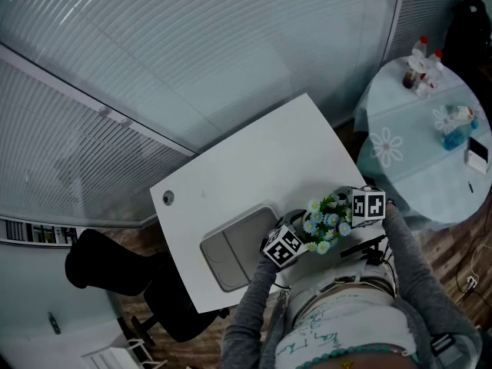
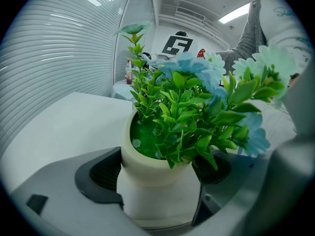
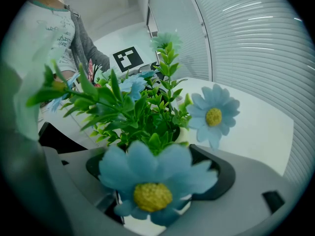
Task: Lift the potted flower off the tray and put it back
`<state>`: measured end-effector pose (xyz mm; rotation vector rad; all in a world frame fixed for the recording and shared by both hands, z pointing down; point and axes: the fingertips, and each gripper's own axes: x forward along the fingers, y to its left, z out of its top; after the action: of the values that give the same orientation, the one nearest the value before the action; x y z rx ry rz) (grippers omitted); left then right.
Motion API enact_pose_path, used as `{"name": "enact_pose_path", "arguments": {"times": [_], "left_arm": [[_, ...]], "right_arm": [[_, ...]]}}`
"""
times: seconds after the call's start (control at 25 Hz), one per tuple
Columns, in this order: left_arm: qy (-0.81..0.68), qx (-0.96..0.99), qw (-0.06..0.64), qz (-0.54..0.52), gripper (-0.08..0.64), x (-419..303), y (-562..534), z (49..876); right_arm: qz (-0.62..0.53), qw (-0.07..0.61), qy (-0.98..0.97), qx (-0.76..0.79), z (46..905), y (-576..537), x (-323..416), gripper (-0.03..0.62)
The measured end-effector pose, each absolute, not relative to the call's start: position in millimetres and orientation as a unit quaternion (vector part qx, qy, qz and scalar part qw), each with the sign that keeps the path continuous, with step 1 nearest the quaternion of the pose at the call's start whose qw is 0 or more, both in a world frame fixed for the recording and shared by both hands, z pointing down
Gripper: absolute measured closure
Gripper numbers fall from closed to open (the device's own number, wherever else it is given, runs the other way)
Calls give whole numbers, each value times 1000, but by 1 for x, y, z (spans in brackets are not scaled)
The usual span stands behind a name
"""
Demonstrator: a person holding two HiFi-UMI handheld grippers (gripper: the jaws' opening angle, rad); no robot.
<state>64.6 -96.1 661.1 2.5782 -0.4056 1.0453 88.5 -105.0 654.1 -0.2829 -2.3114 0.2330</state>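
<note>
The potted flower [image 1: 326,220], green leaves and pale blue blooms in a white pot, is off the grey tray [image 1: 231,254], to its right near the white table's [image 1: 254,156] front edge. My left gripper [image 1: 303,238] and right gripper [image 1: 347,217] hold it from both sides. In the left gripper view the white pot [image 2: 152,200] sits squeezed between the two dark pads of my left gripper [image 2: 156,175]. In the right gripper view a blue bloom [image 3: 155,183] hides most of the pot [image 3: 143,230] held in my right gripper [image 3: 157,177]. Whether the pot touches the table is hidden.
A round table [image 1: 415,141] with a pale flowered cloth, bottles and a blue item stands at the right. A black chair [image 1: 115,271] is at the table's left end. Window blinds [image 1: 192,44] run behind the table. The person's body is close to the front edge.
</note>
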Motion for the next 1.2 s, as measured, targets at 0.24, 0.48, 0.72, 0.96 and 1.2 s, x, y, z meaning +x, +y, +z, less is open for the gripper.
{"name": "enact_pose_path", "arguments": {"times": [0.24,0.48,0.72,0.96,1.2], "left_arm": [[-141,905,164,367,114,65,-96,661],[-139,906,165,365,114,64,-95,661],[-145,911,158,353,114,63,-96,658],[-162,906,158,358,114,46,-90,656],[-189,901,168,354,114,32,-86,653]], "right_arm": [[93,388,-910,-111,654,-105,88,210],[92,387,-911,-110,654,-104,88,210],[115,384,-912,-92,659,-106,92,210],[127,371,-918,-65,652,-111,108,212],[134,369,-918,-51,651,-107,119,212]]}}
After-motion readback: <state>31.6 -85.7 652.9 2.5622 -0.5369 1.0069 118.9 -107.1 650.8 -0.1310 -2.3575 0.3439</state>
